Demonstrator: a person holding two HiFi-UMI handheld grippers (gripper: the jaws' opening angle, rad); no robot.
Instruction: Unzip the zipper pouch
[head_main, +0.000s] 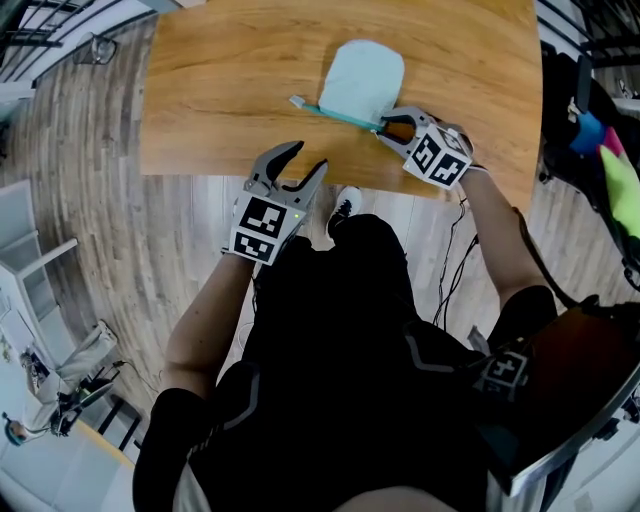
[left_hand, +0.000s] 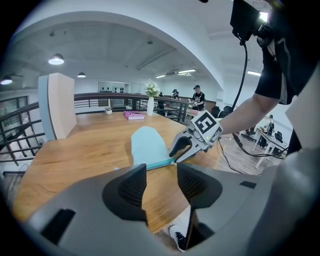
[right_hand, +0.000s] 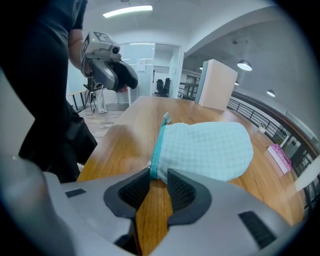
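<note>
A pale blue zipper pouch (head_main: 362, 78) lies flat on the wooden table (head_main: 200, 90), its teal zipper (head_main: 335, 115) running along the near edge. My right gripper (head_main: 382, 126) is at the zipper's right end. In the right gripper view, that end corner of the pouch (right_hand: 210, 150) sits pinched between the pads of the right gripper (right_hand: 159, 176). My left gripper (head_main: 308, 158) hovers off the table's front edge, apart from the pouch, open and empty. In the left gripper view, the wide jaws of the left gripper (left_hand: 162, 172) frame the pouch (left_hand: 147, 145) and the right gripper (left_hand: 175, 160).
The table's front edge (head_main: 220, 175) runs just beyond my left gripper, with plank floor and the person's shoe (head_main: 345, 208) below. A pink book (left_hand: 133, 115) and a vase of flowers (left_hand: 150, 102) stand at the table's far end. A railing (left_hand: 100, 97) lies beyond.
</note>
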